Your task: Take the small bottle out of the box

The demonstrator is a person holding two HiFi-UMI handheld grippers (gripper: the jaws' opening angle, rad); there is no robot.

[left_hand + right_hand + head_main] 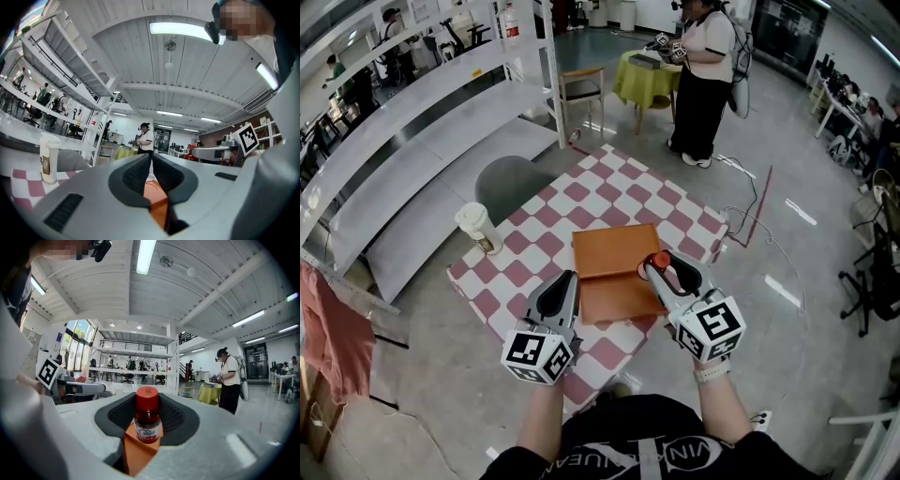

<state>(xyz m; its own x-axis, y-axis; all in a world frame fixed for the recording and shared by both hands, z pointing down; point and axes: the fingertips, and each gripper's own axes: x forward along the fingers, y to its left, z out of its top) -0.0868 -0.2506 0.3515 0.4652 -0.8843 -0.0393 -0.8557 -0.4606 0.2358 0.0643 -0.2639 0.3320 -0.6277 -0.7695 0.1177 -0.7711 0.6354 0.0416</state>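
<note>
My right gripper (659, 269) has its jaws clamped on the small clear bottle with a red cap and a label around its body (147, 420). The dark ribbed pads press on it from both sides and it stands upright between them. The bottle sits at the 3 o'clock edge of the flat orange box (617, 302), which lies open on the red-and-white checked tablecloth (623, 192) with its lid folded back toward 12 o'clock. In the right gripper view an orange corner of the box shows directly under the bottle, so I judge it to be gripped and raised to about rim level but not yet clear of the box. My left gripper (570, 281) is at the box's 7 o'clock corner, its jaws drawn together until the tips meet. Orange shows through the slit beneath them, and I cannot tell whether they pinch the rim or only rest beside it. A lidded paper cup (478, 228) stands well apart at 10 o'clock. The grasp looks done. What is left is carrying the bottle out past the rim and away from the box.
</note>
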